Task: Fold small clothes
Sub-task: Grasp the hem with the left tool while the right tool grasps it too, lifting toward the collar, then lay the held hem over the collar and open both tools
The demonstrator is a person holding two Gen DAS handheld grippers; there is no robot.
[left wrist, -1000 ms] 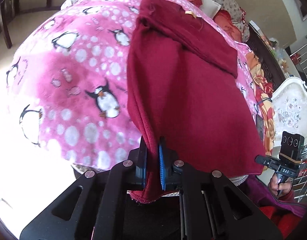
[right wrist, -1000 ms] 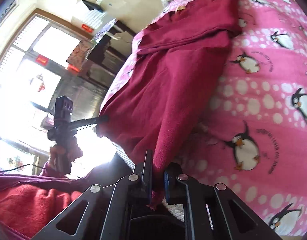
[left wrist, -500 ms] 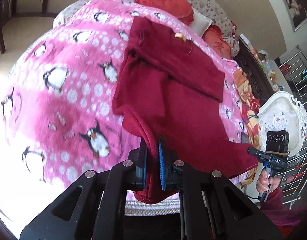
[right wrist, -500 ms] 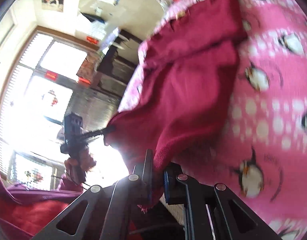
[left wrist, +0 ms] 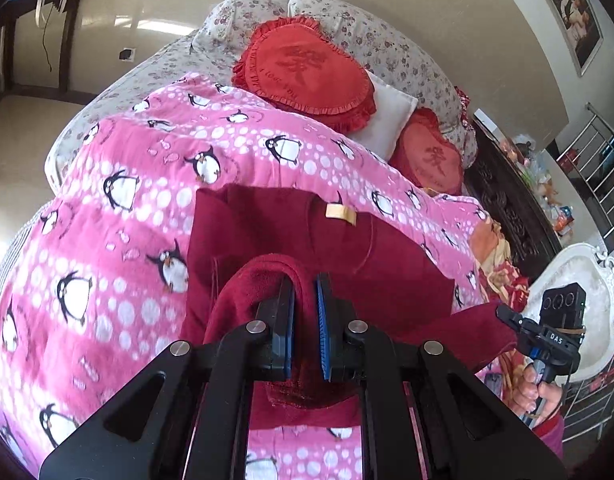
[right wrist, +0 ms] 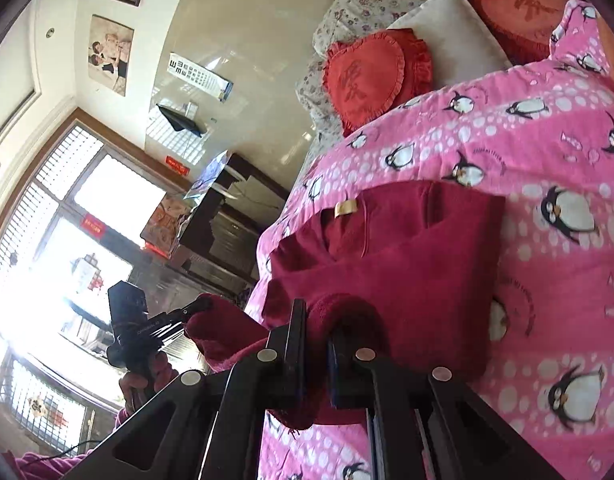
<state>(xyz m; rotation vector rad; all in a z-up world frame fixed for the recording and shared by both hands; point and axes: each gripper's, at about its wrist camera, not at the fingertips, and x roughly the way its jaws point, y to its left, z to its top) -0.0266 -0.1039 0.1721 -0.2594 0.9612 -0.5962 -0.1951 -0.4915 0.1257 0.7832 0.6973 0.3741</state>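
**Hem carried toward the collar on a penguin-print bed**

Pink fleece bedding [left wrist: 119, 240] printed with penguins fills the left and centre of the left wrist view, with two red heart cushions [left wrist: 307, 76] and floral pillows [left wrist: 391, 52] against the wall in the upper half. On it, in the middle of the frame, lies the dark red garment [left wrist: 387, 264], collar end farthest from the camera, a small tan neck label [left wrist: 341, 213] showing.

Both tools are clenched on the near edge of the cloth. The left gripper [left wrist: 305, 320] pinches one corner of the hem at lower centre, and the right gripper [right wrist: 315, 344] pinches the other; in the left view the right one also appears at the right edge, fabric bunched at its tip. Holding both corners level keeps the hem straight, so the lower half can, it seems, be laid over the upper half in one crosswise fold (the cloth already arches up over the jaws).

Readable writing is sparse: "DAS" on the right tool's body, an eye chart [right wrist: 199, 76] on the wall in the right view, and a large character on each cushion. The neck label is illegible.
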